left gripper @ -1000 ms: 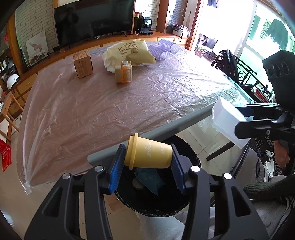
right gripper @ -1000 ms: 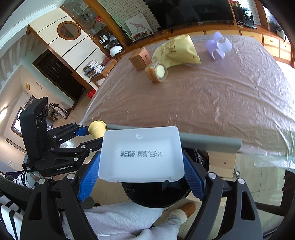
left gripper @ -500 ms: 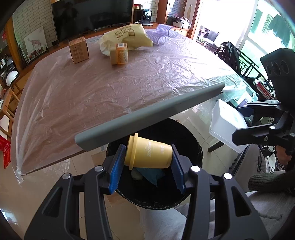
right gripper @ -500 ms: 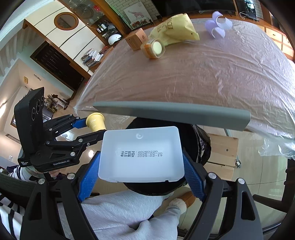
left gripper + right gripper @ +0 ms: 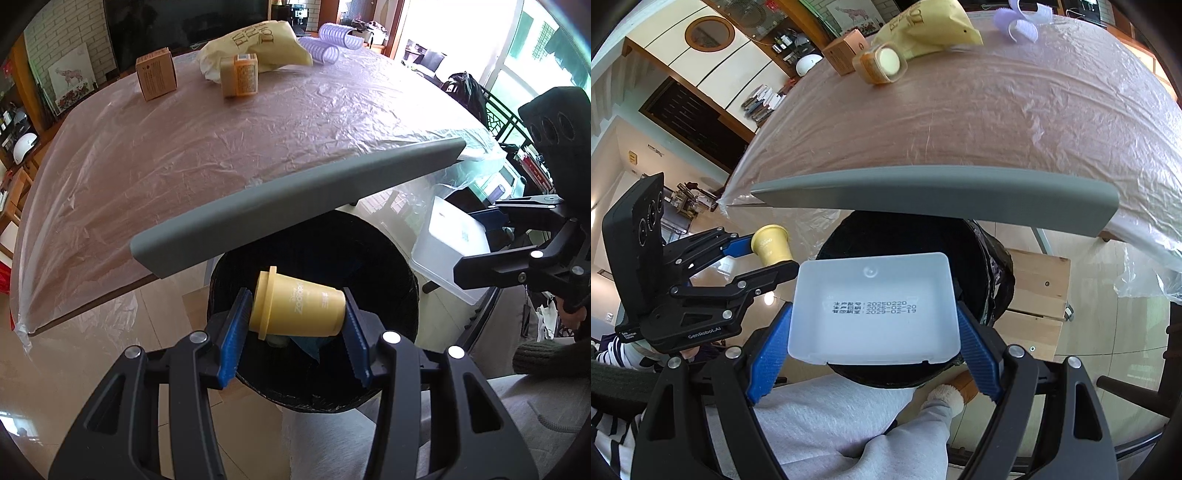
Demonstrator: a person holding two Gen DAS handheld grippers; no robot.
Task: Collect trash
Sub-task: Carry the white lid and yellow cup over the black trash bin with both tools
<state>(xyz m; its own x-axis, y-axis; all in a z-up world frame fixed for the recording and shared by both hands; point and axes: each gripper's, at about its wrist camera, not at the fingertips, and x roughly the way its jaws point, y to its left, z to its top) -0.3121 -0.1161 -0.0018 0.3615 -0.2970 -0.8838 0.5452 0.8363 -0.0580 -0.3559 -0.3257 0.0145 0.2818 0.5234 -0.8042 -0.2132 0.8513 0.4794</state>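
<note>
Since the earlier frames, both grippers have been drawn back from the table (image 5: 229,147) and lowered, so that more of the black bin (image 5: 402,291) is now seen beneath the grey edge strip (image 5: 295,199).

The left gripper (image 5: 297,314) is closed on a yellow cup (image 5: 301,304), held sideways directly over the bin mouth. The right gripper (image 5: 873,332) is closed on a white plastic tray (image 5: 875,306), gripped by its side walls above the near rim of the bin.

Several risks can be judged from here. If the tray is released where it is, it could catch on the rim and tip onto the floor or the lap, since it is nearly as wide as the opening appears. If both items are dropped together, one could be knocked aside by the other.

Writing can be read in places. "Zoo" lettering is printed on the cup, though the full word is not clear. Date codes are stamped on the tray, including 20250220 and 2029-02-19. "GenRobot.AI" is marked on the left gripper body.

Left on the far side of the table are a cardboard box (image 5: 155,77), an orange tub (image 5: 239,79), a yellow bag (image 5: 258,42) and clear ribbed cups (image 5: 328,44).
</note>
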